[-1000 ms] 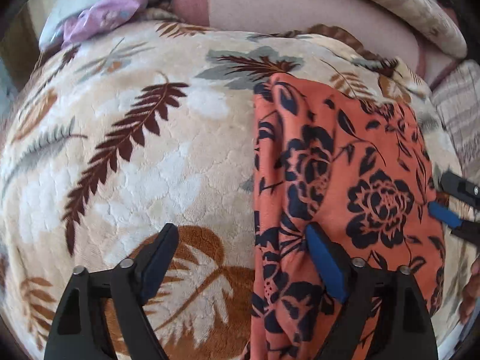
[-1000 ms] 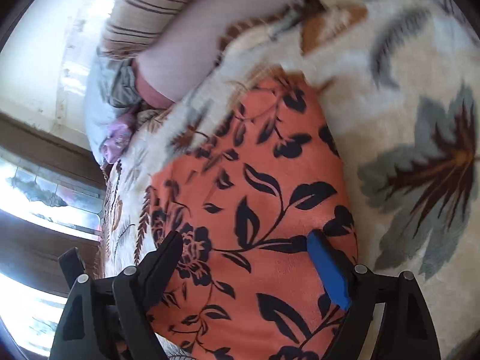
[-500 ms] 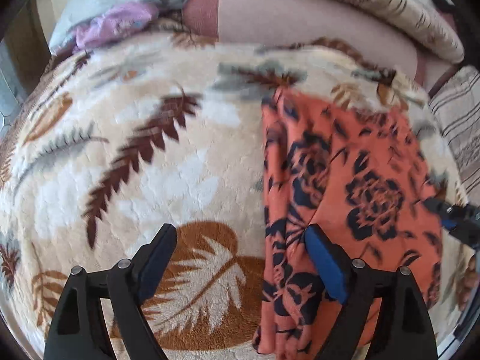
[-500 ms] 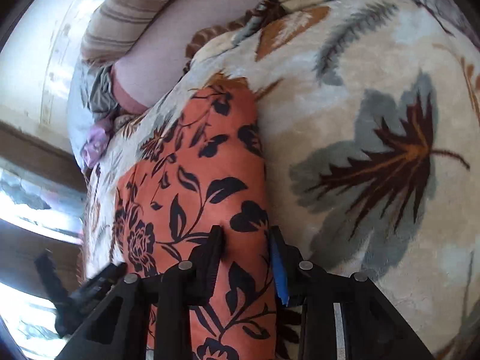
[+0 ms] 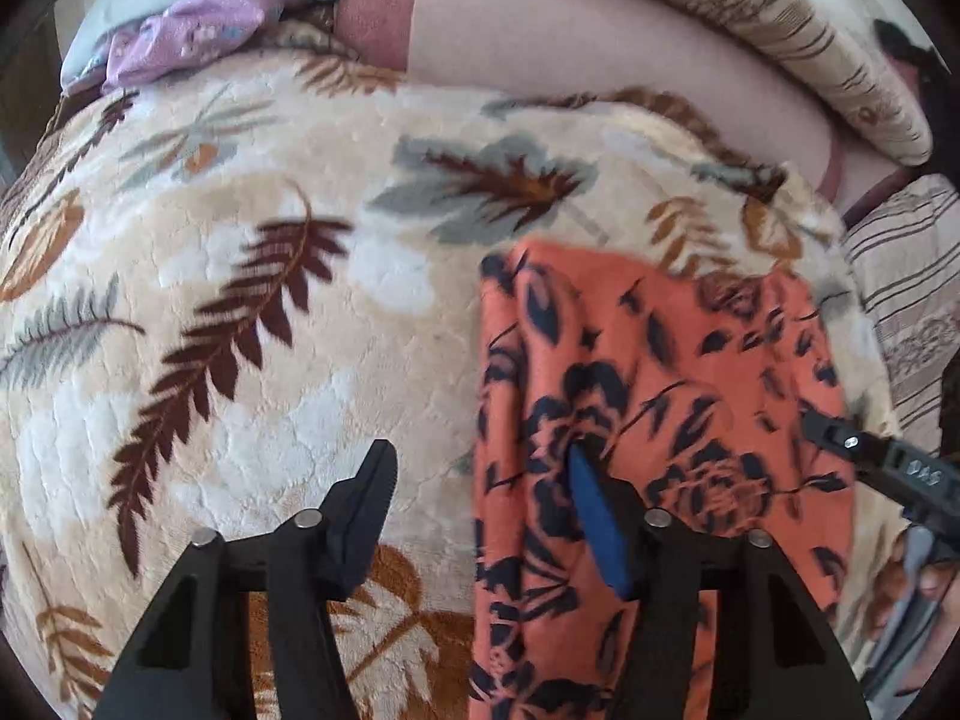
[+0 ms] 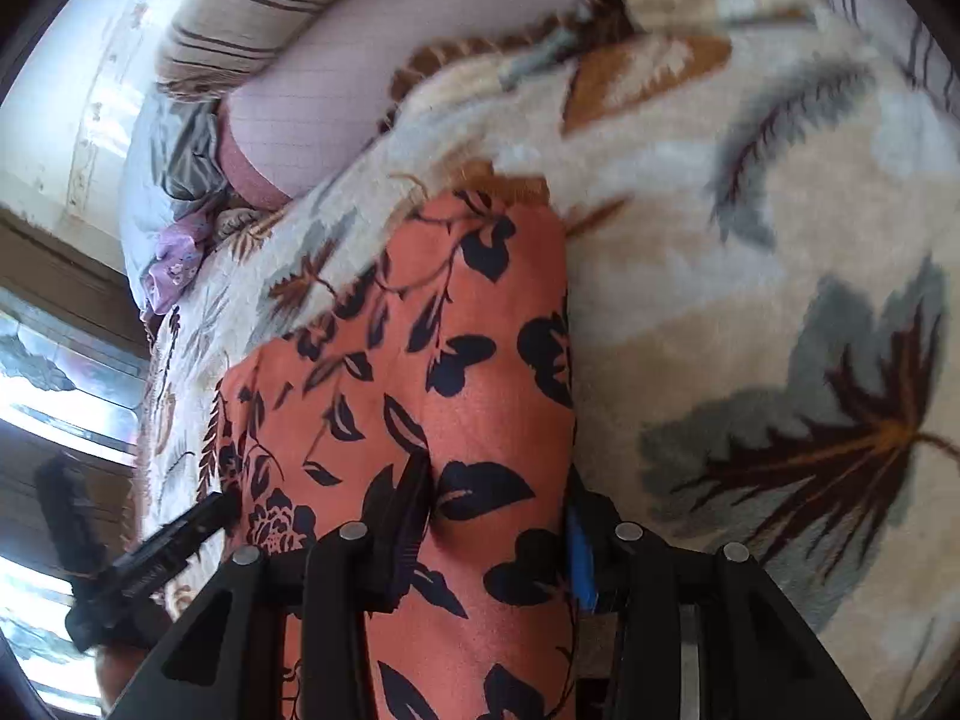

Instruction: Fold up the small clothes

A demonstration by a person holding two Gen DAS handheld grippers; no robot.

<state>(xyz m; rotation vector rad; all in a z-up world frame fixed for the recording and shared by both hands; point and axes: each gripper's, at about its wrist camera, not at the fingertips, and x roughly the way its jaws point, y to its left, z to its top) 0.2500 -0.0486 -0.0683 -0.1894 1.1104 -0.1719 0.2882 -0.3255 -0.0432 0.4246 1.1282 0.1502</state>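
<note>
An orange garment with a dark floral print (image 5: 660,396) lies folded in a long strip on the leaf-patterned blanket (image 5: 240,312). My left gripper (image 5: 480,492) is open, straddling the garment's left edge, its right finger resting on the cloth. In the right wrist view the garment (image 6: 456,372) runs up between the fingers of my right gripper (image 6: 498,516), which stand a moderate way apart over its right edge; whether they pinch the cloth is unclear. The right gripper's tip shows at the garment's right edge in the left wrist view (image 5: 840,438).
Striped cushions (image 5: 780,42) and a pink pillow (image 5: 570,48) line the far edge of the blanket. A purple cloth (image 5: 192,36) and pale bedding lie at the far left. A window (image 6: 54,396) is at the left in the right wrist view.
Both grippers have drawn back toward me along the garment. The right gripper narrowed half a second ago and now stands a little wider. The left stays open.
</note>
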